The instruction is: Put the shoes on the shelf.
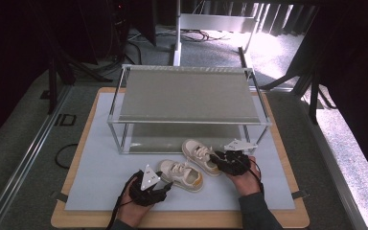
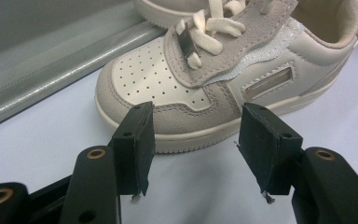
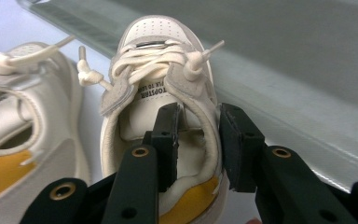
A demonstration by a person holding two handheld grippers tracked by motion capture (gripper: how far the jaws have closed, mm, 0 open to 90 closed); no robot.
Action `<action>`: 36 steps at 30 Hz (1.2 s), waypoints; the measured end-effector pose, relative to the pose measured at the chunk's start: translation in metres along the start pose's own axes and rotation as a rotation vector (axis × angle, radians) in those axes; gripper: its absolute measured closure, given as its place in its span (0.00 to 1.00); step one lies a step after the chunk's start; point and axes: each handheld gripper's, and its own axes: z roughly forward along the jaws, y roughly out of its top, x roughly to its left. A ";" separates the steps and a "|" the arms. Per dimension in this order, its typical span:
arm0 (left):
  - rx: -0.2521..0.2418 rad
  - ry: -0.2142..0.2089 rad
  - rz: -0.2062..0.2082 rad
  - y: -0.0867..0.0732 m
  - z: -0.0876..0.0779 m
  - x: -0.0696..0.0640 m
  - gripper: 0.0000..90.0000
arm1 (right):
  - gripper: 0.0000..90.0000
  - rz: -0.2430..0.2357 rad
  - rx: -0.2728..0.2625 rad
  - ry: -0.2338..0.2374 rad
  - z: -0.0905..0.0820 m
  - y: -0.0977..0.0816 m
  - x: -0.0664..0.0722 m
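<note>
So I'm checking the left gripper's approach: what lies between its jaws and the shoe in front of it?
Nothing: in the left gripper view, only bare white mat separates the open left gripper from the near shoe.

A wooden table (image 1: 76,168) was covered by a pale mat (image 1: 100,167), on which a metal-framed two-tier shelf (image 1: 187,96) was stood toward the far side and two cream shoes (image 1: 182,173) (image 1: 199,155) were set just before it.
</note>
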 end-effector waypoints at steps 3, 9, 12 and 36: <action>0.000 0.002 0.004 0.000 0.000 0.000 0.49 | 0.77 0.000 -0.010 0.010 0.002 0.000 0.005; 0.000 0.004 0.006 0.000 0.000 -0.001 0.49 | 0.78 0.009 -0.006 0.018 0.003 0.001 0.010; 0.000 0.004 0.007 0.000 0.001 -0.001 0.49 | 0.78 0.016 -0.017 0.038 0.005 0.001 0.013; 0.011 -0.024 0.022 0.009 0.009 0.001 0.51 | 0.75 0.054 -0.002 0.030 -0.001 -0.006 0.028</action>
